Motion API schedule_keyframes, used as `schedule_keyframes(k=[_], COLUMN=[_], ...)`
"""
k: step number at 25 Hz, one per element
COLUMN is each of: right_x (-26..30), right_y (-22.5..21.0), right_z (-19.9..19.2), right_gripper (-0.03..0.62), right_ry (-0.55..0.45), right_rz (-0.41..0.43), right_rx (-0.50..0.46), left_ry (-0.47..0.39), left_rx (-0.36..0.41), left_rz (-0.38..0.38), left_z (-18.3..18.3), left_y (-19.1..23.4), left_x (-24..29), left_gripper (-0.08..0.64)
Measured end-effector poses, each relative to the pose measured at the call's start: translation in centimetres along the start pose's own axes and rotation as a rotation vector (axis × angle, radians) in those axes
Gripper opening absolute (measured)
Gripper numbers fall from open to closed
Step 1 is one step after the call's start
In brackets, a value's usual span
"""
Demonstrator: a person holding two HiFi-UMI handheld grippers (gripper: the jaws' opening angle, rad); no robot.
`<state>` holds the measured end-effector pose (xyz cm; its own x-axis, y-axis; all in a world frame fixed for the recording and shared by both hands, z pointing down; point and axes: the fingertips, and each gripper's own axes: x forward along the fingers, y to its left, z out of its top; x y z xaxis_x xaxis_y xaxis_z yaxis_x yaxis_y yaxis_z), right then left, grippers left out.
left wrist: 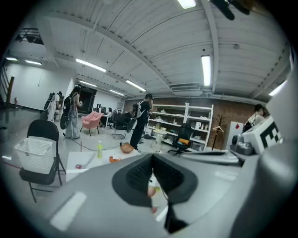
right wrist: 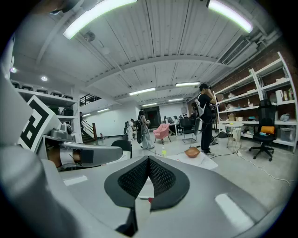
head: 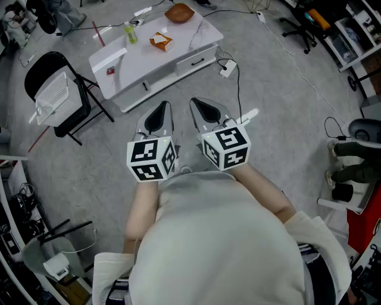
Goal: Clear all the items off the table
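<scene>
My left gripper [head: 161, 111] and right gripper [head: 201, 107] are both pressed together, empty (table [head: 193, 34] well ahead). I'd step close, then spread one for the bottle [head: 130, 33].

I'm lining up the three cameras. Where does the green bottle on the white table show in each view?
Head view: the green bottle stands near the top, left of centre.
Left gripper view: it is left of centre, about mid-height.
Right gripper view: it is small, just right of centre.
Shared landmark: the brown bowl, to the bottle's right in all three.
</scene>
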<state>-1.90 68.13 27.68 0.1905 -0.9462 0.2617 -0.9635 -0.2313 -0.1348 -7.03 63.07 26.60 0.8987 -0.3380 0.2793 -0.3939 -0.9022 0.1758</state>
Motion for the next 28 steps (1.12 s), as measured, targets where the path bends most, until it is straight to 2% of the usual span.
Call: schedule_keyframes(k=[16, 28], right_x=[1.6, 3.1], right_y=[0.5, 0.7], right_z=[-0.1, 0.0], right_gripper=[-0.003, -0.003], right_ry=[0.016, 0.009], right_rz=[-0.01, -0.02], right_rx=[0.01, 0.088], left_ry=[0.016, 0.039], left_rx=[0.003, 0.001], left_rz=[-0.03, -0.061], left_z=[0.0, -0.2], left_y=[1.2, 2.7], left_x=[0.9, 1.5], left_gripper=[0.009, 0.009])
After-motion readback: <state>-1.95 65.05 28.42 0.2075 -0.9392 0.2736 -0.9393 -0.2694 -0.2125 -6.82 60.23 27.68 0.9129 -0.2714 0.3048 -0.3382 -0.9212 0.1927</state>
